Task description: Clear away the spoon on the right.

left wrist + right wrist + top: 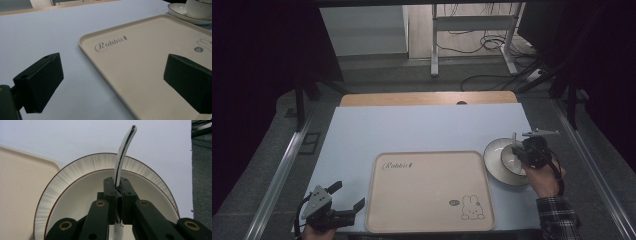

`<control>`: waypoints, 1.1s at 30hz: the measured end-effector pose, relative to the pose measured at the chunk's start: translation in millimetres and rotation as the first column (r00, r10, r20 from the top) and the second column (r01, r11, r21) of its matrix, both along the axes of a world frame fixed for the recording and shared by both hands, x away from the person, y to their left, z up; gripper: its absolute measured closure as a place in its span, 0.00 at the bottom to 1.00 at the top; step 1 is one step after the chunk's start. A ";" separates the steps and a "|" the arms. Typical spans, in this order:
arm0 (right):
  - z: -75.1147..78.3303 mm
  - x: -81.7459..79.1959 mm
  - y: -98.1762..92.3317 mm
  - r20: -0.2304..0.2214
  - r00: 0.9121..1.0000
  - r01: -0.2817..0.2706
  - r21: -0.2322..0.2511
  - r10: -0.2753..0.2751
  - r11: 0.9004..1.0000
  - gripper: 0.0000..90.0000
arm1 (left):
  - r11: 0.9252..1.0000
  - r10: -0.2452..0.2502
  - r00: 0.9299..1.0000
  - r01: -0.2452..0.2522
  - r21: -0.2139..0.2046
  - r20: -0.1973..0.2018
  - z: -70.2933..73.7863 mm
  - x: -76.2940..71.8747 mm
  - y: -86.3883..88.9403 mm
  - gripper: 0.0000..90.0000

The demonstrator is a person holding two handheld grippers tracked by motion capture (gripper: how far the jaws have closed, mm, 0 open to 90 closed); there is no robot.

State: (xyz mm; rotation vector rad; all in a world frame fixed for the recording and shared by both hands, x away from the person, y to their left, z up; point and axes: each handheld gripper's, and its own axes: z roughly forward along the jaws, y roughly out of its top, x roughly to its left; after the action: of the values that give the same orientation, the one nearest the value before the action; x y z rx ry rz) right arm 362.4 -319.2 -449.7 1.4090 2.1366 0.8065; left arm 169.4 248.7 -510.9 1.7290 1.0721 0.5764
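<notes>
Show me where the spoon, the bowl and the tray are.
spoon [123, 150], right gripper view, on its handle.
bowl [82, 192], right gripper view, on its inner wall.
tray [427, 190], high view, on its flat middle.

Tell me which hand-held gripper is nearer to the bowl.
Right. The right hand-held gripper is over the bowl, shut on the spoon; the left hand-held gripper sits open across the tray.

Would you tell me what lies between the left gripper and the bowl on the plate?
The beige rabbit tray lies between the left gripper and the bowl; the high view shows it.
</notes>
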 end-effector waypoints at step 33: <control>37.6 -18.8 -7.5 0.081 0.995 -0.063 0.060 0.058 0.996 0.96 | 1.000 0.017 1.000 -0.017 -0.003 0.017 0.4 -0.6 1.4 0.03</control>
State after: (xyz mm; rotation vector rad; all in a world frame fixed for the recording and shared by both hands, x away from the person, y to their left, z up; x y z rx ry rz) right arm 343.6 -326.7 -412.1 1.3258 2.1195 0.9439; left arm 168.8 250.1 -510.4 1.7114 1.0763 0.5991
